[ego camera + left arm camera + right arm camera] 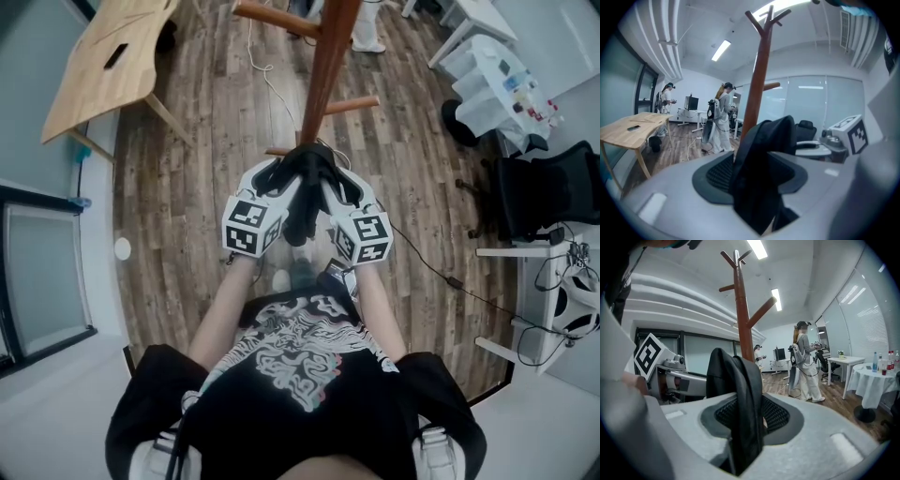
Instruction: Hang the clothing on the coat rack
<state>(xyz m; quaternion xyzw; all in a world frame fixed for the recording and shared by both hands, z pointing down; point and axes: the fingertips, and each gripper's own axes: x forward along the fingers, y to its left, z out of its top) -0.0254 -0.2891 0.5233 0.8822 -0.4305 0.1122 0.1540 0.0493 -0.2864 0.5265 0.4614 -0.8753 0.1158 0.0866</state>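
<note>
Close against the near side of the tall reddish-brown wooden coat rack (pixel 323 66), at the height of its lower pegs, a black fabric garment (pixel 305 183) is bunched, and a tail of it hangs down in front of the pole. Both hand-held grippers are raised to the rack side by side, the left gripper (pixel 281 183) just left of the pole and the right gripper (pixel 342 187) just right of it. The cloth is thus brought up to the pegs from two points and is kept from sagging to the floor.

Each pair of jaws is seen standing wide. A thick black fold (pixel 761 178) rises between the left gripper's jaws and lies against one ribbed pad, while the opposite jaw appears clear of it. The same is seen at the right gripper, where the fold (pixel 740 413) leans on one pad only. Neither fold is therefore judged to be pinched.

Whether the garment is caught on a peg cannot be told, since the pegs nearest it are covered by cloth. The step in hand is judged to be the letting-go at the rack.
</note>
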